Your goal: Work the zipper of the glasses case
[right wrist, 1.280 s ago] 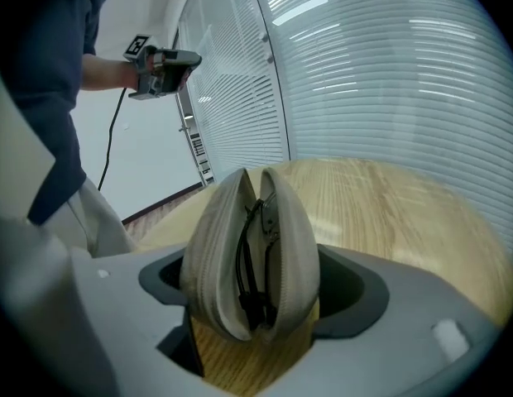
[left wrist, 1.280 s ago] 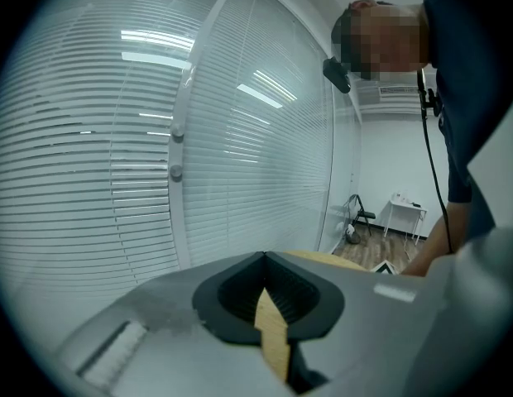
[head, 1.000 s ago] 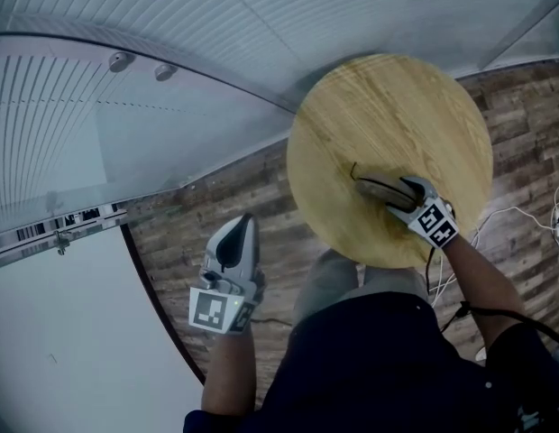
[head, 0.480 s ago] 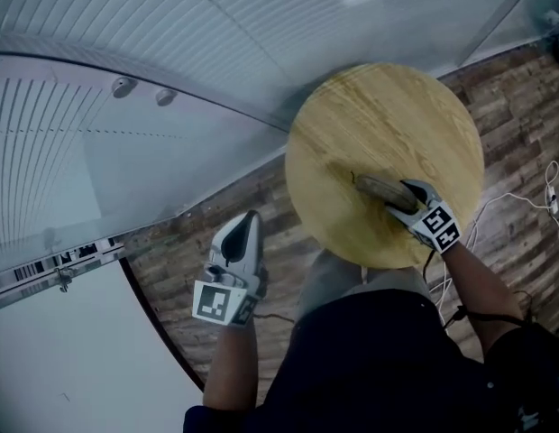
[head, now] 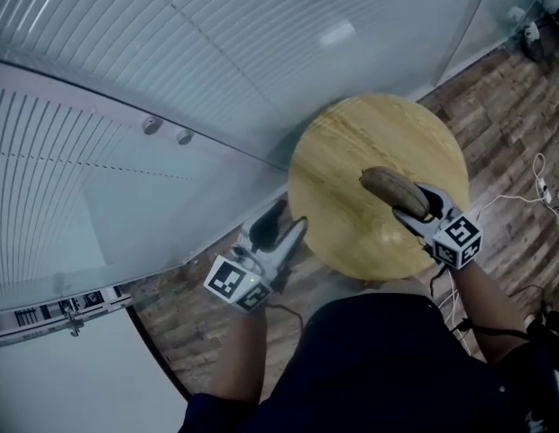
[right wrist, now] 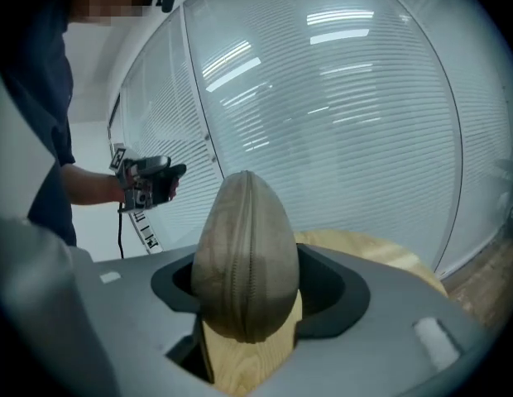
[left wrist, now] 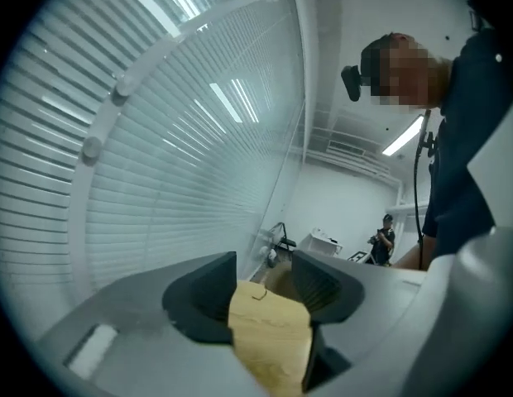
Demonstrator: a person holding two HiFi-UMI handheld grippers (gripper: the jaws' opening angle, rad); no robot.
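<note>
My right gripper (head: 415, 208) is shut on the near end of the brown glasses case (head: 392, 190) and holds it in the air over the round wooden table (head: 352, 152). In the right gripper view the case (right wrist: 244, 255) stands upright between the jaws, its zipper seam running down the middle and facing the camera. My left gripper (head: 284, 226) hovers at the table's left edge and points toward the table. Its jaws have just been opening and nothing is between them. Between the left gripper's jaws (left wrist: 265, 284) only the tabletop (left wrist: 269, 341) shows.
A curved glass wall with blinds (head: 171, 79) runs behind and to the left of the table. Wood-pattern floor (head: 496, 124) lies to the right, with white cables (head: 541, 183) on it. A person (left wrist: 382, 238) stands far off in the room.
The right gripper has lifted the case off the tabletop. The left gripper has swung toward the table's edge, and its jaws now stand apart.
</note>
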